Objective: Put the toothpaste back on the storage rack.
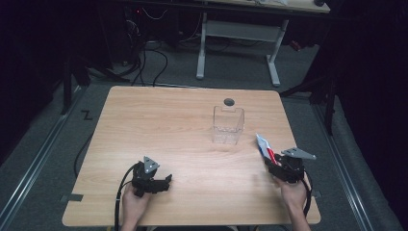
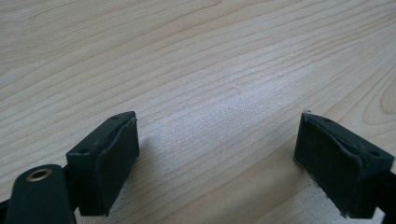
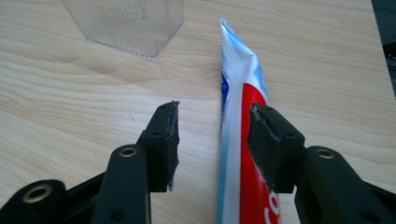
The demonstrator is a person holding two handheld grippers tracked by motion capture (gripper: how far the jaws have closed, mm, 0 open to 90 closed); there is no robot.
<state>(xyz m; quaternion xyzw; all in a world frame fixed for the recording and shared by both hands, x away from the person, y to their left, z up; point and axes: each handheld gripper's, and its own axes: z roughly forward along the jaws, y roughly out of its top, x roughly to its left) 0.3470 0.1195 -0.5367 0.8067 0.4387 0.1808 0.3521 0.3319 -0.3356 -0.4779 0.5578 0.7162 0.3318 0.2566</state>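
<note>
R gripper (image 3: pixel 212 140) is straddling the toothpaste tube (image 3: pixel 238 93), jaws part-spread w/ one pad touching, not pinching yet—centre tube btwn pads before squeezing; L gripper (image 2: pixel 215 158) is resting spread, empty.

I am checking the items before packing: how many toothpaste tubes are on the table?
1. The toothpaste tube lies near the table's right edge, between the right tool's jaws, right of the clear plastic container. None shows inside the container.

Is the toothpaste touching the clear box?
Apart. In the right gripper view, bare wood shows between the toothpaste and the clear box; the high view shows the same gap.
</note>
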